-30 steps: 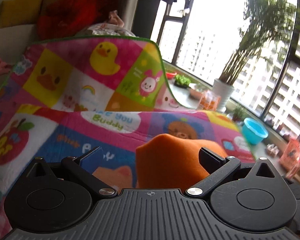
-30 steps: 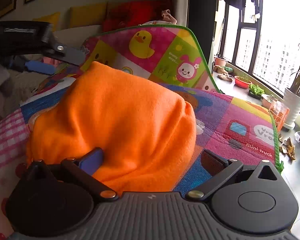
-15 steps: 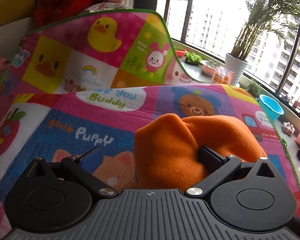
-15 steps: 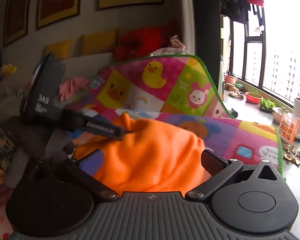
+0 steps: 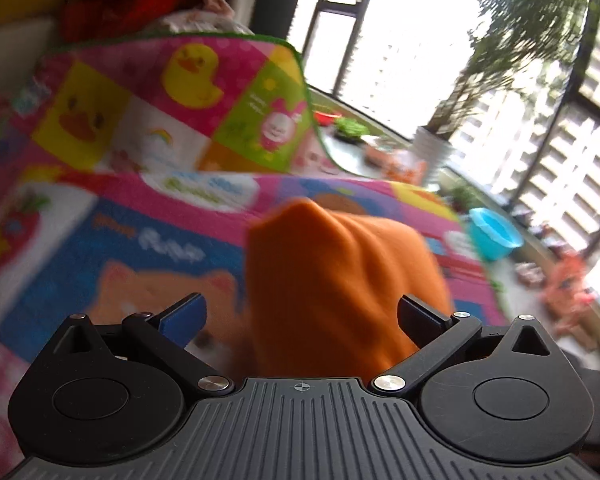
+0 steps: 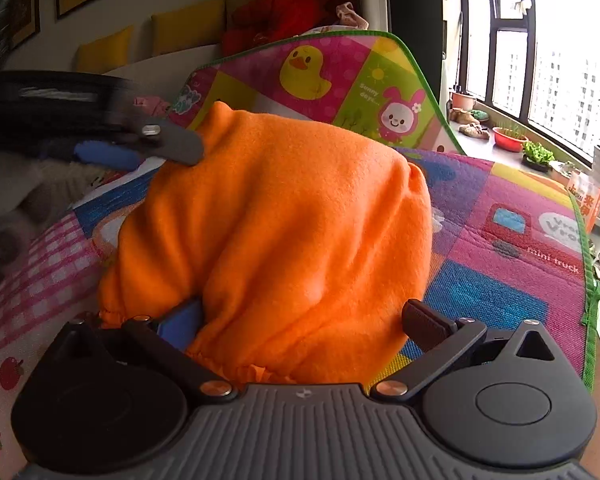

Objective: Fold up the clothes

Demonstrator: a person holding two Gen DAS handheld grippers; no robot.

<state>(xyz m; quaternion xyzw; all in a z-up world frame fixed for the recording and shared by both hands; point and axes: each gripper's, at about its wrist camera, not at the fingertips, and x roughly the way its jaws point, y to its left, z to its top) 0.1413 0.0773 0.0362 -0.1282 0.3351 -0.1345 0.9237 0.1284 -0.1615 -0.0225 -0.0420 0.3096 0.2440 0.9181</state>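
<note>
An orange fleece garment [image 6: 284,240] rises in a rounded mound above a cartoon-print play mat [image 6: 512,248], its gathered hem bunched low against the right gripper [image 6: 302,320]. Half a second ago the garment sagged lower and flatter in the right wrist view, with the other tool's arm lying across it; now it stands taller and fuller, and the left gripper [image 6: 168,142] touches only its upper left peak. In the left wrist view the fleece [image 5: 336,284] has changed from a soft doubled lump to a steep ridged cone, and the whole frame is blurred. The left gripper [image 5: 300,316] has its fingers [image 5: 184,314] spread wide, cloth filling the right half of the gap and brushing the dark pad; whether it pinches anything cannot be told. The right gripper's fingers [image 6: 424,324] are likewise apart, the blue pad half buried under the hem. Behind the mound the mat's far edge stands up, showing a yellow duck [image 6: 304,68]. To the mat's right sits a turquoise basin [image 5: 496,232].
</note>
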